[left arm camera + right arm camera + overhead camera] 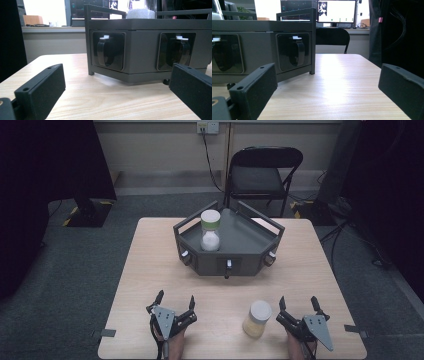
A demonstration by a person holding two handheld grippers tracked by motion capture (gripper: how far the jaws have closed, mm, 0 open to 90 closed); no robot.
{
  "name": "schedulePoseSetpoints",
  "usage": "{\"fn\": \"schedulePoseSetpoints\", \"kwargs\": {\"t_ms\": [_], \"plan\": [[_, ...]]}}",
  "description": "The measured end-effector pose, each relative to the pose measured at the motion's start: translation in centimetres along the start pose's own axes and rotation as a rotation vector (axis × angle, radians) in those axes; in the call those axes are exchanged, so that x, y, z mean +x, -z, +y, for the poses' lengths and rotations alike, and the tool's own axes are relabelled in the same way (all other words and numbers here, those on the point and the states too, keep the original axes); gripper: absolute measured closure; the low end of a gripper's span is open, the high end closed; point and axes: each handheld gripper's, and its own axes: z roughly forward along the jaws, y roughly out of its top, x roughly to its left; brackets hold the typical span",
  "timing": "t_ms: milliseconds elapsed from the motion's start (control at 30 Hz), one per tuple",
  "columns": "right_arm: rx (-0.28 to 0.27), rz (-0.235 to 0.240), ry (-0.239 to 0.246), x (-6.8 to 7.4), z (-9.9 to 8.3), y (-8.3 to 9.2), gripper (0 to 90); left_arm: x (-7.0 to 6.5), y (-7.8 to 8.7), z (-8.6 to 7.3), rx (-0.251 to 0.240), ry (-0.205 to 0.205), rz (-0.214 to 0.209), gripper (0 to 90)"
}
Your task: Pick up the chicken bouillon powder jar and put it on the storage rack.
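Left gripper: jaws wide apart, holding nothing.
Right gripper: jaws wide, empty, just beside the yellowish jar.

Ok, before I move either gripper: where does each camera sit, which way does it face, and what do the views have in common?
High view: above the near edge of the table, looking forward and down on the dark tray, both jars, the left gripper and right gripper.
Left gripper view: low on the table, facing the tray's front wall; its own open jaws rise from the bottom.
Right gripper view: low, facing the tray's right corner and the chair; own jaws open.
Shared: all three show the tray and tabletop.
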Motion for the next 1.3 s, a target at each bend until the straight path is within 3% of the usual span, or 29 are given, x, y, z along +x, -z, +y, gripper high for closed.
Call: {"fn": "schedulePoseSetpoints", "kwargs": {"t_ms": [533, 600, 733, 867, 900, 967, 1000, 1133, 1300], "plan": [[0.014, -0.009, -0.009, 0.1, 0.3, -0.2, 0.0, 0.0, 0.0, 0.0, 0.000, 0.000, 0.000, 0.0], [0.049, 0.018, -0.016, -0.3, 1.0, -0.4, 0.0, 0.0, 0.0, 0.0, -0.001, 0.001, 0.000, 0.0], [0.030, 0.036, -0.034, -0.3, 3.0, 0.0, 0.0, 0.0, 0.0, 0.0, 0.001, 0.000, -0.001, 0.0], [-0.016, 0.084, -0.032, -0.3, 5.0, 0.7, 0.0, 0.0, 0.0, 0.0, -0.001, 0.001, 0.001, 0.0], [-0.043, 0.135, -0.041, -0.3, 6.1, 1.1, 0.0, 0.0, 0.0, 0.0, 0.000, 0.001, 0.000, 0.0], [-0.054, 0.181, -0.023, 0.1, 7.1, 1.6, 0.0, 0.1, 0.0, 0.0, 0.000, 0.000, -0.004, 0.0], [-0.054, 0.181, -0.023, 0.1, 7.1, 1.6, 0.0, 0.1, 0.0, 0.0, 0.000, 0.000, -0.004, 0.0], [-0.065, 0.279, -0.011, 0.9, 7.7, 2.3, 0.0, 0.1, 0.0, 0.0, 0.000, 0.000, -0.004, 0.0], [-0.039, 0.372, -0.031, 1.7, 6.7, 2.8, 0.0, 0.0, 0.0, 0.0, 0.000, 0.000, -0.003, 0.0]]}}
